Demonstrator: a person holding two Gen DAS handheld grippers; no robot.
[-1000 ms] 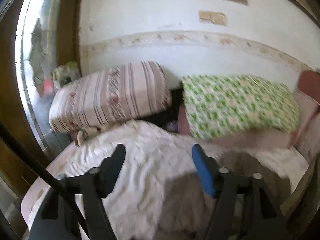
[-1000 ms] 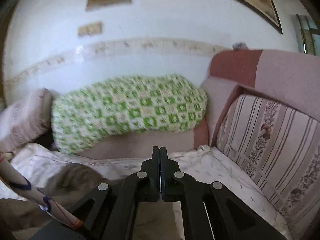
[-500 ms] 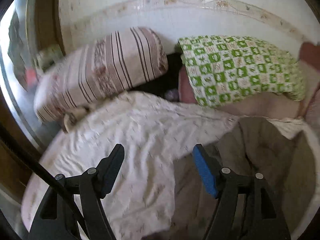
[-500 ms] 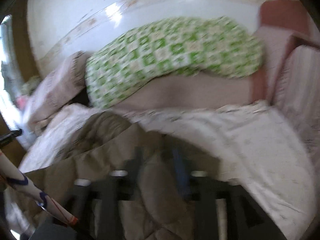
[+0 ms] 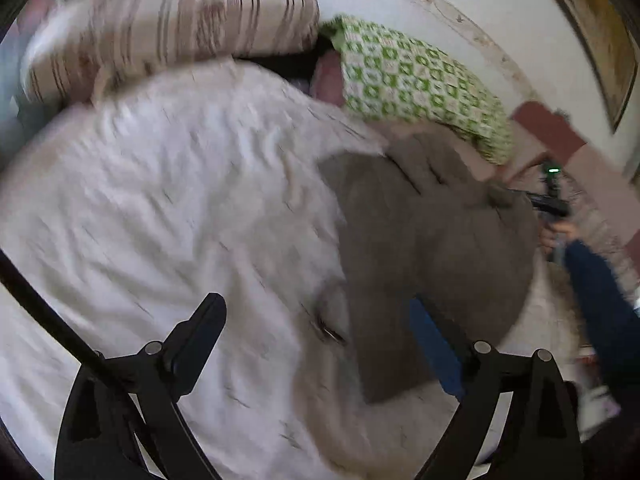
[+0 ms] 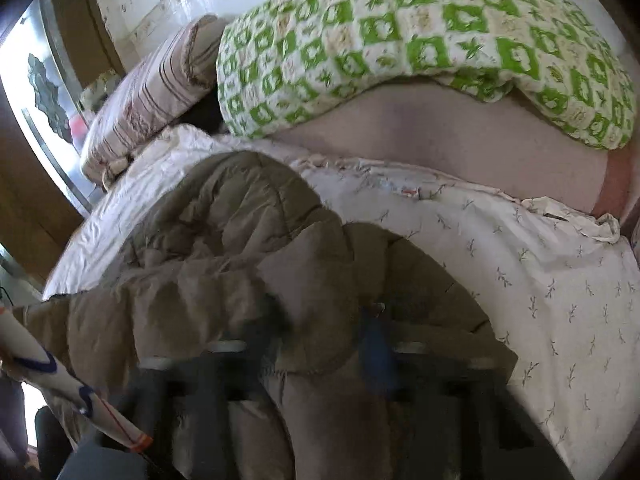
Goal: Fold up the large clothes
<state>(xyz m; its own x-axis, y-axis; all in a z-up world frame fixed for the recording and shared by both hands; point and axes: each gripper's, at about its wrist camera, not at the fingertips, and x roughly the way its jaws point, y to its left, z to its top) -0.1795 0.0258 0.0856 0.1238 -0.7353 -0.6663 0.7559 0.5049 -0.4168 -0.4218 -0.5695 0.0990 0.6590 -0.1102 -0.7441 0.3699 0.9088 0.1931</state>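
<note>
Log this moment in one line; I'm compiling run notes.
garment: brown quilted jacket crumpled on white sheet | left gripper: jaws opening, empty | right gripper: jaws closing over jacket

1. Your left gripper [image 5: 320, 332] points downward, and its jaws are opening wide; nothing is between them.
2. Your right gripper [image 6: 320, 332] also points downward. It looks blurred, and its jaws are closing.
3. In the left view, your right hand [image 5: 554, 236] holds its gripper's handle, with a dark blue sleeve [image 5: 600, 304] behind.
</note>
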